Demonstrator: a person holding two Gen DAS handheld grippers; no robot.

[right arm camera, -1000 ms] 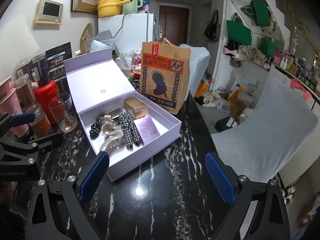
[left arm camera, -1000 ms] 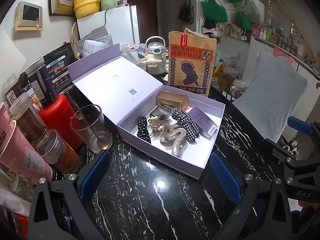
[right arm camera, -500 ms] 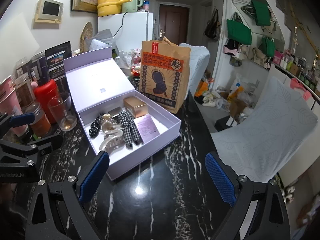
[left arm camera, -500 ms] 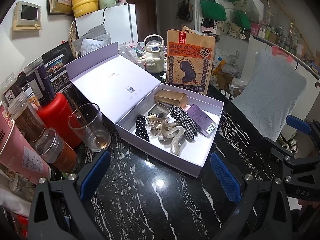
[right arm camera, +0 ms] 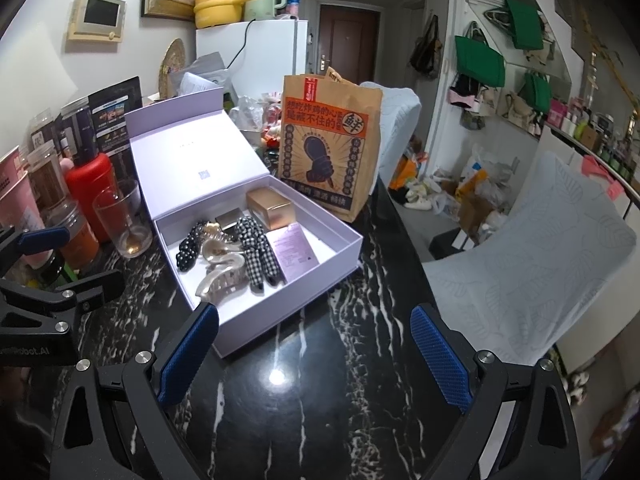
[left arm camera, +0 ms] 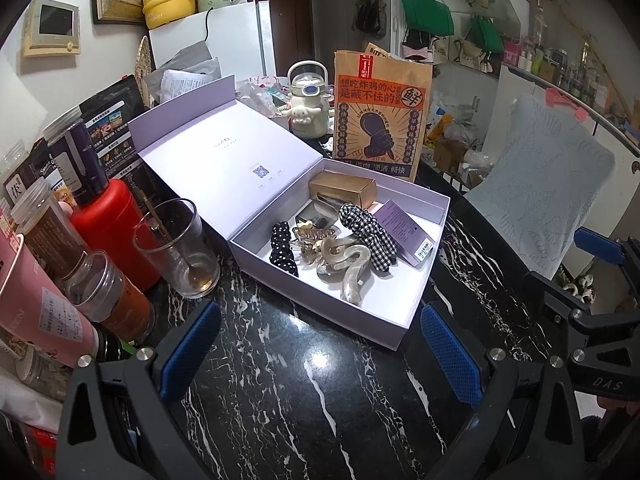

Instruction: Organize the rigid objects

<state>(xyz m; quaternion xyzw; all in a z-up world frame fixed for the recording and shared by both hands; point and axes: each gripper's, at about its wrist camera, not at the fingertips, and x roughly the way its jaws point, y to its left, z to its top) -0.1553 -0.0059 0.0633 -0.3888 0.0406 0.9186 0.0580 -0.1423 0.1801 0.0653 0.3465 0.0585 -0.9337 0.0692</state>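
The left gripper (left arm camera: pixel 320 354) is held low and level, its blue-padded fingers (left arm camera: pixel 191 350) spread wide apart with nothing between them. The right gripper (right arm camera: pixel 314 354) is held beside it at about the same height, likewise spread wide and empty. Both are pointed forward, side by side without touching.

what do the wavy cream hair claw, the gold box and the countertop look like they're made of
Wavy cream hair claw: probably glossy pearlescent plastic, swirled and slightly translucent. Small gold box: likely metallic-finish cardboard, with sharp folded edges and a soft sheen. Black white-veined countertop: polished marble or similar stone, mirroring the ceiling light.
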